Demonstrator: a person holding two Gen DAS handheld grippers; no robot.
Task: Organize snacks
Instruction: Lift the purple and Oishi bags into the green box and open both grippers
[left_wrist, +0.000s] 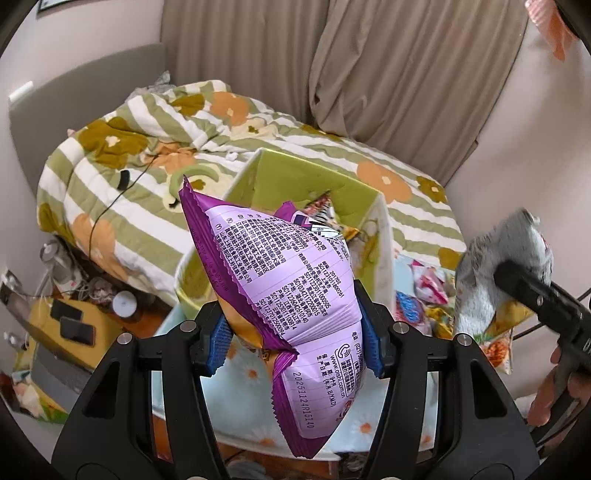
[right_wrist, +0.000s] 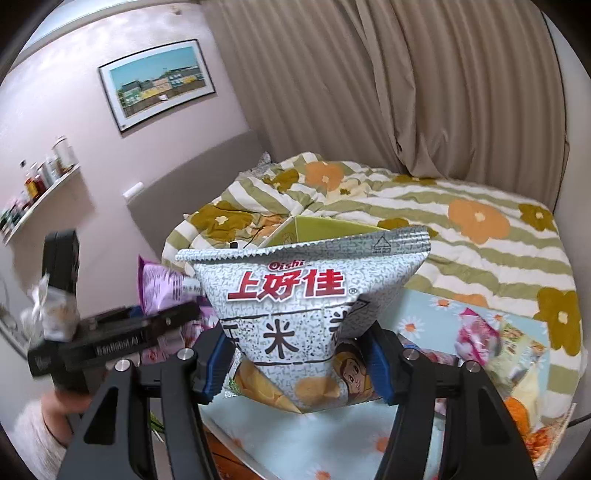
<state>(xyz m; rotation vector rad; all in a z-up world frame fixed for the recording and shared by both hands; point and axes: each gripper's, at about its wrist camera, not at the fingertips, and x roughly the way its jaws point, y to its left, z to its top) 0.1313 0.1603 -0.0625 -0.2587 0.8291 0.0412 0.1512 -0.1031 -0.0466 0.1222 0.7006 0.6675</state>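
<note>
My left fingers (left_wrist: 297, 341) pinch the purple bag (left_wrist: 280, 280), right fingers (right_wrist: 297, 363) the grey bag (right_wrist: 306, 295); either puffy pack may slip short of the green box (left_wrist: 314, 181), centre frame.

The silver snack bag (right_wrist: 306, 302) shows "Oishi" and red "上好佳", and the purple snack bag (left_wrist: 295, 295) shows "www.oishi.com.cn" and "20251124R15140".

Our two grippers, both raised and clamped.
Our left gripper (left_wrist: 297, 334) pinches a purple packet (left_wrist: 284, 280); our right gripper (right_wrist: 297, 363) pinches a grey packet (right_wrist: 303, 295), both angled downward.
</note>
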